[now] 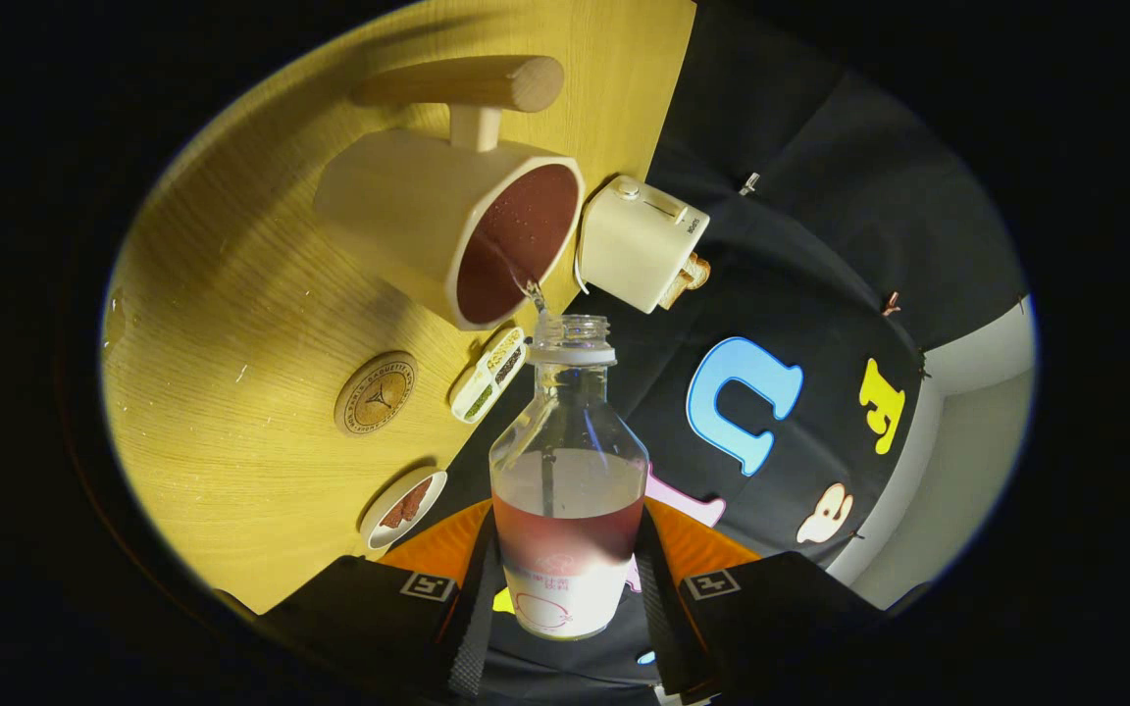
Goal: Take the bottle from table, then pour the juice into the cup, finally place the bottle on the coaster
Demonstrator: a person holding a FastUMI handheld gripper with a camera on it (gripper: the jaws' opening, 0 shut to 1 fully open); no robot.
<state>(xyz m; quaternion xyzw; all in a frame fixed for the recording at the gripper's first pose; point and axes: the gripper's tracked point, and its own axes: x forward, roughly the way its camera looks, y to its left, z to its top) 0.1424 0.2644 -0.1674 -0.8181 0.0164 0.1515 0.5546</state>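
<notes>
My gripper [565,579] is shut on a clear plastic bottle [568,471], one finger pressing on each side of its lower body. The bottle has no cap and holds reddish juice in its lower part. The whole view is rolled, so the bottle is tipped over. Its mouth sits right at the rim of a cream cup [447,230] with a wooden handle. A thin stream runs from the mouth into the cup, which holds red juice. A round wooden coaster [376,393] lies on the yellow wooden table [231,324], beside the cup and apart from it.
A cream toaster [639,243] with a slice of bread stands right next to the cup, near the table's edge. A small white rectangular tray [489,374] and a little white dish [404,508] with brownish food lie along that edge. Dark booth cloth hangs beyond the table.
</notes>
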